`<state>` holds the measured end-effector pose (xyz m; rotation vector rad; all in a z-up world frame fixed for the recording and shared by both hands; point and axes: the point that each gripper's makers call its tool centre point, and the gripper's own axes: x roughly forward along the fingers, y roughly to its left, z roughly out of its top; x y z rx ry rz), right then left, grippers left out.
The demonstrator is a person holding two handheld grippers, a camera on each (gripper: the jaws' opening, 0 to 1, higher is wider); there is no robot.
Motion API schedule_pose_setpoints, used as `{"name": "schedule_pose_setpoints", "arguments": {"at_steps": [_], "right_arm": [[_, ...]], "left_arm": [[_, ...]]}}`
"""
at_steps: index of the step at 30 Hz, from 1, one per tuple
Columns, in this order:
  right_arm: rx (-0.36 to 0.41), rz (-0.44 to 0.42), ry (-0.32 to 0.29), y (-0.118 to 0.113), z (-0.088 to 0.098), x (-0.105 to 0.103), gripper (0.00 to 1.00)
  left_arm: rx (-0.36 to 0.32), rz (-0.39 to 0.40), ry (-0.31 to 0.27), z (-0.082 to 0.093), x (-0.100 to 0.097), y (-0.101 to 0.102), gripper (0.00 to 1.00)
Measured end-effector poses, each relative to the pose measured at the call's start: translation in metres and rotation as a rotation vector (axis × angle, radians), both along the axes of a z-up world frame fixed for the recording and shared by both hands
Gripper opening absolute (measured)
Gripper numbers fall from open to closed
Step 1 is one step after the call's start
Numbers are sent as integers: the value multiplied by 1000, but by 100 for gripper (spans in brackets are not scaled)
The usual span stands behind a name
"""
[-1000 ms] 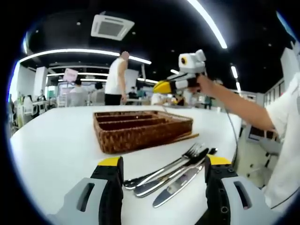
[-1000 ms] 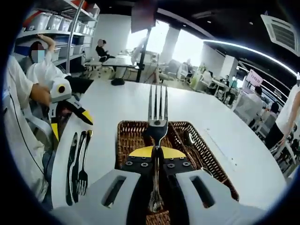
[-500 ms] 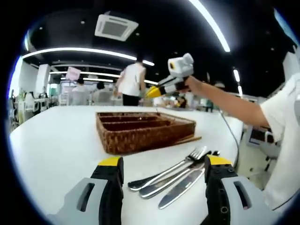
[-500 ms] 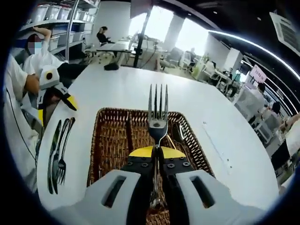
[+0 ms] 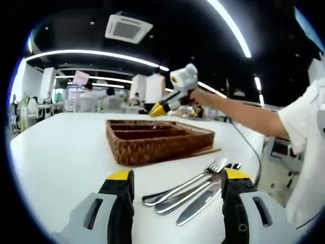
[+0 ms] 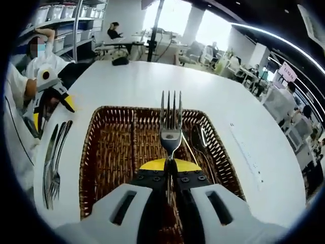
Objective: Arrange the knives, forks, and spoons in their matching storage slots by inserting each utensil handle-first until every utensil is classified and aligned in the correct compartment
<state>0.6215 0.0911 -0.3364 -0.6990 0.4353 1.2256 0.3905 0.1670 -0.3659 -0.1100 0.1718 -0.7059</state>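
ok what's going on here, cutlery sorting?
Yes. The right gripper is shut on a fork, tines forward, held over the wicker tray, where a spoon already lies. The left gripper is open, low over the white table, with more cutlery between its jaws.

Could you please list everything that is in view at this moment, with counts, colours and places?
Wicker tray: one, brown, divided into compartments, on the table.
Fork: one, silver, clamped in the right gripper above the tray, tines pointing away.
Spoon: one, silver, lying in the tray's right-hand compartment in the right gripper view.
Loose utensils: about three, silver, side by side on the table beside the tray; a fork and a knife among them.
Table: one, white.
Left gripper: jaws apart, yellow-tipped, low over the loose utensils.
Right gripper: yellow-tipped, closed on the fork.
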Motion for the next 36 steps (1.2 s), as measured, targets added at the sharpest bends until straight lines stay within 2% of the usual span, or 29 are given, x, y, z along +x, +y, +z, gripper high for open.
{"name": "schedule_pose_setpoints", "arguments": {"at_steps": [5,9,16,20,30,36], "right_arm": [[-29,12,7,8,-13,3,3],[-113,38,2,11,-31,3,3],[-154,54,1,15,-43,4,3],[-255,142,-83,15,-53,6,3],[-291,167,-104,22,-66,12,3],[-274,170,-98,23,-65,13,3]], "left_arm": [[3,6,6,-3,0,3,70],[0,8,12,-4,-1,6,70],[-8,10,16,-4,-1,9,70],[-14,13,13,-3,-1,11,69],[-25,27,27,-6,-1,17,69],[-36,32,32,-8,1,19,69]]}}
